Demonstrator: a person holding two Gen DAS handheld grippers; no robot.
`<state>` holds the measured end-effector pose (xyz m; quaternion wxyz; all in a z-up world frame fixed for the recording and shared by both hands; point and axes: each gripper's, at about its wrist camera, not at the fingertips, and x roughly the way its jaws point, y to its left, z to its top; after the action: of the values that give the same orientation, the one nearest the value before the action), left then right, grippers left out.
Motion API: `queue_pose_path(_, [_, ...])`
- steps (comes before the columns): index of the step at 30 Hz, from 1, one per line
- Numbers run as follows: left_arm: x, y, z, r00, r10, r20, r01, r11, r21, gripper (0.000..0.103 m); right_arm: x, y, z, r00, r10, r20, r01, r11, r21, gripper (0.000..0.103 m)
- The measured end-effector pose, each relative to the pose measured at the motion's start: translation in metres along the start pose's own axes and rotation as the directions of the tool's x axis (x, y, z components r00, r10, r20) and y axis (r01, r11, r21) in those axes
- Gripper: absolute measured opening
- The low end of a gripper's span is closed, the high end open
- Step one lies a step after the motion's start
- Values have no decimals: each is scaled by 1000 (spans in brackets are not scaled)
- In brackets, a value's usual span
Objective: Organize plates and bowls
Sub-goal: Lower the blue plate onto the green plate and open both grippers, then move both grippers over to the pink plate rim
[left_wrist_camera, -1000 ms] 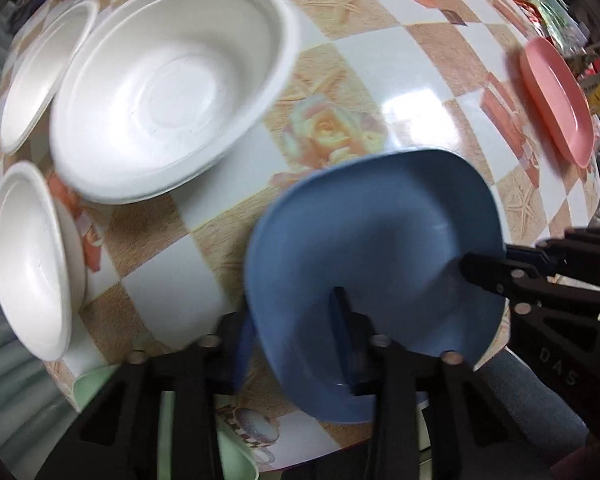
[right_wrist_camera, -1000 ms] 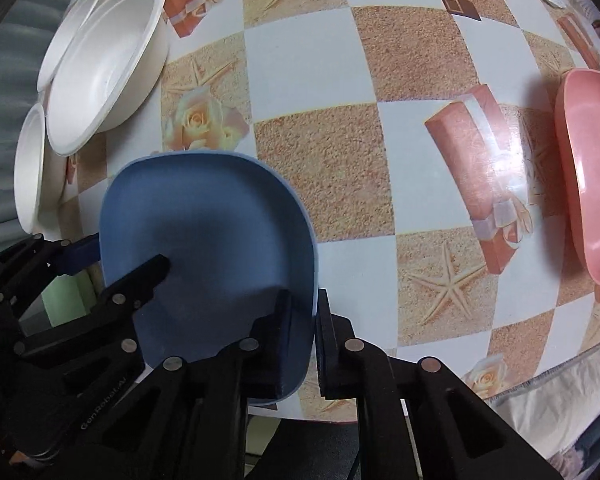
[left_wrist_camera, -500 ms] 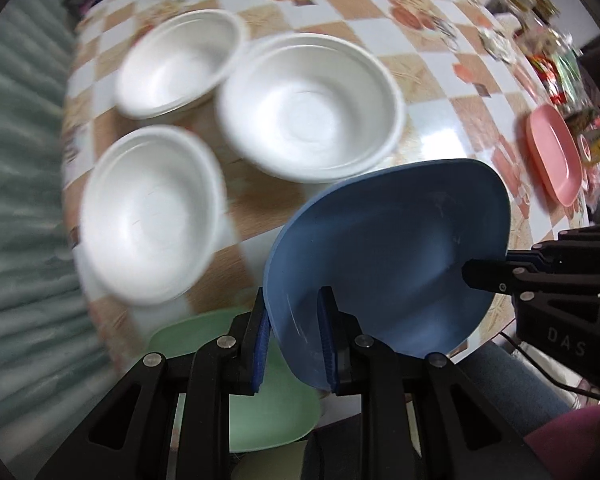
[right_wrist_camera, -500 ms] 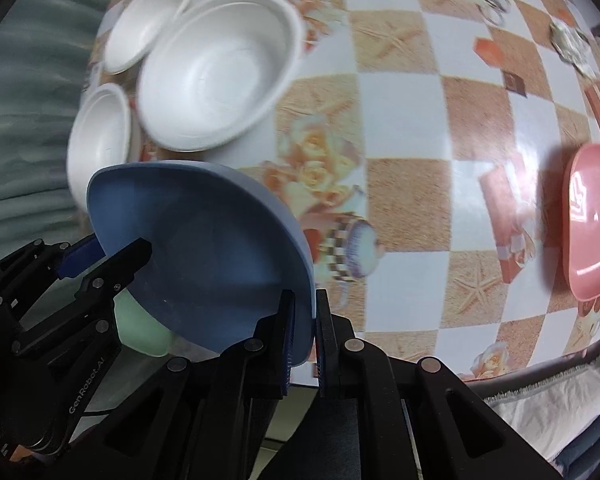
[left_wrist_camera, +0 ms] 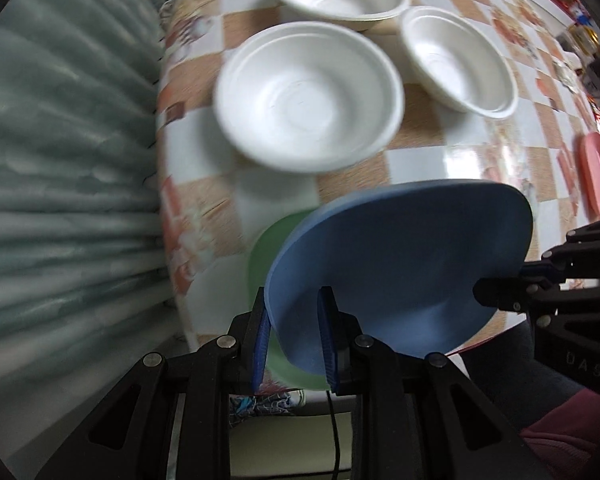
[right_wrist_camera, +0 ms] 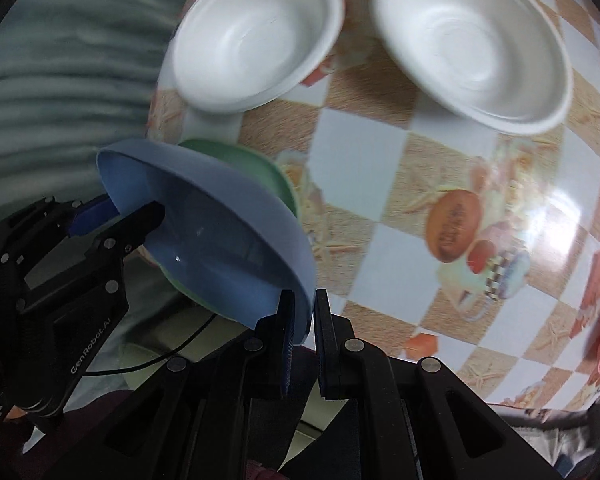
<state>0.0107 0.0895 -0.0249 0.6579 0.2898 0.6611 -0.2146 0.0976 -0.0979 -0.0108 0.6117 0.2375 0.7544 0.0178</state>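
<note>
Bench (left_wrist_camera: 480, 152), covered in a glossy checked cloth of white and tan squares: sorting looks partly begun, far from finished.

Three white moulded-fibre bowls (left_wrist_camera: 308, 96) sit grouped at the far left end of the bench, near each other but side by side, not nested. Judged undone.

Blue rounded-square plastic plate (left_wrist_camera: 400, 272): lifted clear of the cloth, tilted, carried between both tools. It hangs just above the pale green plastic plate (right_wrist_camera: 240, 156) lying at the near bench edge; likely destination, not yet seated.

Pink plastic plate (left_wrist_camera: 596, 176): alone, well apart at the right end. Untouched.

Left hand-held gripper (left_wrist_camera: 294, 336): jaws narrow, clamped on the blue plate's near rim.
Right hand-held gripper (right_wrist_camera: 302, 328): jaws narrow, pinching the opposite rim.

Remaining, by my estimate: seat blue on green, fetch pink, nest bowls.
</note>
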Motion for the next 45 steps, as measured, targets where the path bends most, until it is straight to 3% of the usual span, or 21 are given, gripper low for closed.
queue_pose_path(6, [10, 10, -4, 1000, -1, -18, 0, 999, -32, 26, 16, 27, 7, 999, 4, -36, -5, 999, -35, 12])
queue_pose_path(8, [13, 15, -5, 1000, 0, -22, -1, 999, -47, 32, 24, 35, 12, 999, 8, -38, -9, 1000, -29, 12])
queue_pose_path(11, [21, 17, -5, 1000, 2, -29, -4, 998, -68, 55, 28, 39, 20, 999, 29, -26, -29, 999, -14, 13])
queue_pose_path(12, [26, 18, -2, 1000, 5, -25, -7, 998, -69, 63, 27, 40, 17, 999, 24, -21, -24, 1000, -10, 19])
queue_pose_path(14, [25, 17, 1, 1000, 16, -19, -17, 998, -67, 75, 18, 32, 17, 1000, 14, -8, -14, 1000, 9, 67])
queue_pose_path(15, [23, 16, 3, 1000, 16, -9, -16, 998, -64, 82, 14, 26, 18, 1000, 6, 6, -7, 1000, 27, 101])
queue_pose_path(16, [21, 15, 6, 1000, 7, 2, -7, 998, -56, 82, 8, 20, 17, 999, 4, 33, -5, 999, 46, 103])
queue_pose_path(20, [24, 3, 16, 1000, -2, 1, 2, 1000, 6, 84, -1, -8, 10, 997, 0, 75, -12, 987, 159, 103])
queue_pose_path(24, [18, -25, 23, 999, -31, -15, 32, 996, 87, 84, -5, -52, -25, 997, 2, 77, -24, 960, 279, 103])
queue_pose_path(31, [-5, -91, 40, 999, -53, 4, 50, 964, 261, 84, -38, -111, -44, 990, 9, 139, -68, 903, 424, 103])
queue_pose_path(37, [-13, -161, 61, 997, -73, -12, 72, 928, 364, 84, -62, -165, -74, 978, -73, 196, -37, 862, 506, 103])
queue_pose_path(41, [-16, -216, 77, 994, -103, -36, 109, 906, 408, 84, -79, -226, -106, 967, -171, 188, 22, 792, 610, 103])
queue_pose_path(45, [-13, -270, 94, 989, -141, -45, 147, 903, 404, 84, -95, -283, -134, 943, -285, 170, 93, 718, 690, 103])
